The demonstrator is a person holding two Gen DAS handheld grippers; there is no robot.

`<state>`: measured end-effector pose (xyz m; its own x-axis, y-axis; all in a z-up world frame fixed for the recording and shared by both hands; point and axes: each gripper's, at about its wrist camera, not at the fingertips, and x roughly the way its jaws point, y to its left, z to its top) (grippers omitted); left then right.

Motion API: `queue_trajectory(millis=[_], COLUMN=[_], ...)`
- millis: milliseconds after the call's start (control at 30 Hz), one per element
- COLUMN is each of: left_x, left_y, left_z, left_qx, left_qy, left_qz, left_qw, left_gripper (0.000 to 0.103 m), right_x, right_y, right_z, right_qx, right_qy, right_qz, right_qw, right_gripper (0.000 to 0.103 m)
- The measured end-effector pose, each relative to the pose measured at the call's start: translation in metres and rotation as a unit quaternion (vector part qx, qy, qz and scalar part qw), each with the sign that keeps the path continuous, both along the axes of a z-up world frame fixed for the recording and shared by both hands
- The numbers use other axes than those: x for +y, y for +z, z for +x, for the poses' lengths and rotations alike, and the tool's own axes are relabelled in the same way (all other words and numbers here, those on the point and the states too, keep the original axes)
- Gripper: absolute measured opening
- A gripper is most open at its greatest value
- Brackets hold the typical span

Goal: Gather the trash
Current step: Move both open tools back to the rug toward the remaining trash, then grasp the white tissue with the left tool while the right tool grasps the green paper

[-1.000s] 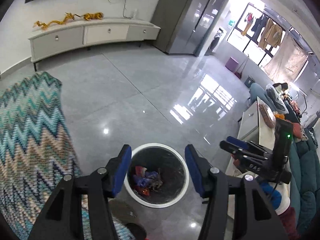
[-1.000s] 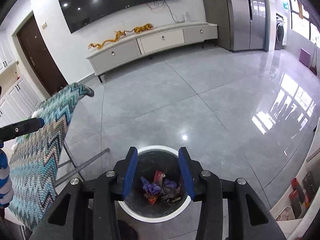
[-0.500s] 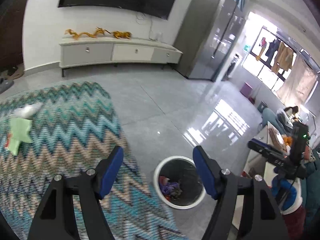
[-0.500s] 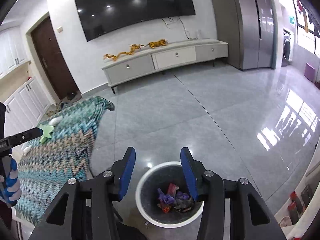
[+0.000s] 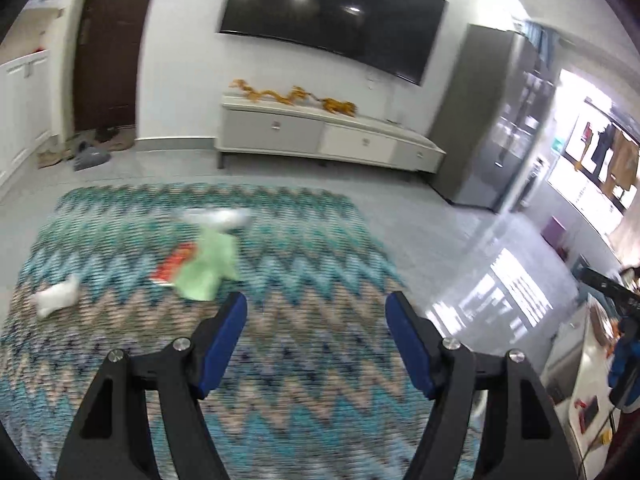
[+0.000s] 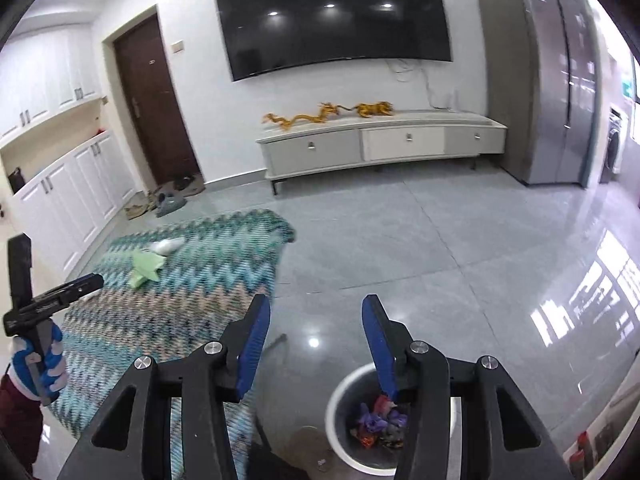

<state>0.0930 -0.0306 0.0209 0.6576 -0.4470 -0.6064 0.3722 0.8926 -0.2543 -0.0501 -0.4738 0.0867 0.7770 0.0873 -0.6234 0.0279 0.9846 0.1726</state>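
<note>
My left gripper [image 5: 316,304] stands wide open with nothing between its fingers, over a zigzag-patterned cloth [image 5: 280,380]. Ahead of it on the cloth lie a crumpled green paper [image 5: 208,264], a red wrapper [image 5: 174,266] and two white scraps [image 5: 56,298] [image 5: 218,218]. My right gripper [image 6: 316,304] is open and empty above the grey floor. Below its right finger stands a white-rimmed bin [image 6: 333,408] holding colourful wrappers [image 6: 378,420]. The right wrist view also shows the green paper [image 6: 146,266] and the left gripper [image 6: 52,300] in a gloved hand [image 6: 36,360].
A low TV cabinet [image 6: 380,140] lines the far wall under a wall TV [image 6: 336,16], with a tall grey fridge [image 6: 552,80] to its right. White cupboards [image 6: 60,200] and a dark door [image 6: 148,100] are on the left. Shoes [image 6: 168,200] lie by the door.
The left gripper swung left from above the bin to over the zigzag cloth, and its jaws widened. The right gripper rose, so the bin sank lower in its view.
</note>
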Motion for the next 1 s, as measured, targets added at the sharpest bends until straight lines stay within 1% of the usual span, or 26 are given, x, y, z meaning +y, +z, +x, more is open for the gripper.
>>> queue_trajectory(millis=[67, 133, 167, 233, 333, 400, 500, 600, 767, 1000], left_x=[0.025, 0.056, 0.071, 0.099, 0.136, 0.157, 0.182, 0.195, 0.199, 0.208], left_y=[-0.004, -0.010, -0.013, -0.021, -0.034, -0.045, -0.060, -0.072, -0.087, -0.103], left_z=[0.007, 0.014, 0.017, 0.027, 0.041, 0.050, 0.061, 0.071, 0.089, 0.111], left_qx=[0.000, -0.003, -0.005, -0.002, 0.004, 0.009, 0.016, 0.019, 0.014, 0.025], left_qy=[0.019, 0.045, 0.059, 0.083, 0.120, 0.137, 0.150, 0.148, 0.128, 0.130], left_qz=[0.002, 0.013, 0.020, 0.030, 0.050, 0.065, 0.082, 0.094, 0.124, 0.120], left_qw=[0.9998, 0.9989, 0.9981, 0.9961, 0.9915, 0.9883, 0.9851, 0.9843, 0.9839, 0.9840], left_gripper=[0.070, 0.070, 0.070, 0.071, 0.071, 0.071, 0.071, 0.071, 0.071, 0.071], right_x=[0.017, 0.034, 0.045, 0.061, 0.089, 0.110, 0.141, 0.176, 0.227, 0.288], right_y=[0.001, 0.002, 0.002, 0.000, -0.005, -0.010, -0.020, -0.032, -0.055, -0.082], right_z=[0.012, 0.025, 0.034, 0.046, 0.067, 0.084, 0.106, 0.130, 0.167, 0.206], right_qx=[0.003, 0.008, 0.011, 0.016, 0.027, 0.035, 0.047, 0.060, 0.080, 0.103], right_qy=[0.013, 0.027, 0.036, 0.049, 0.073, 0.093, 0.120, 0.146, 0.187, 0.238], right_qz=[-0.005, -0.008, -0.010, -0.015, -0.024, -0.028, -0.031, -0.036, -0.041, -0.036], right_qw=[1.000, 1.000, 0.999, 0.999, 0.997, 0.995, 0.991, 0.987, 0.978, 0.965], right_gripper=[0.045, 0.046, 0.048, 0.050, 0.051, 0.051, 0.051, 0.051, 0.051, 0.051])
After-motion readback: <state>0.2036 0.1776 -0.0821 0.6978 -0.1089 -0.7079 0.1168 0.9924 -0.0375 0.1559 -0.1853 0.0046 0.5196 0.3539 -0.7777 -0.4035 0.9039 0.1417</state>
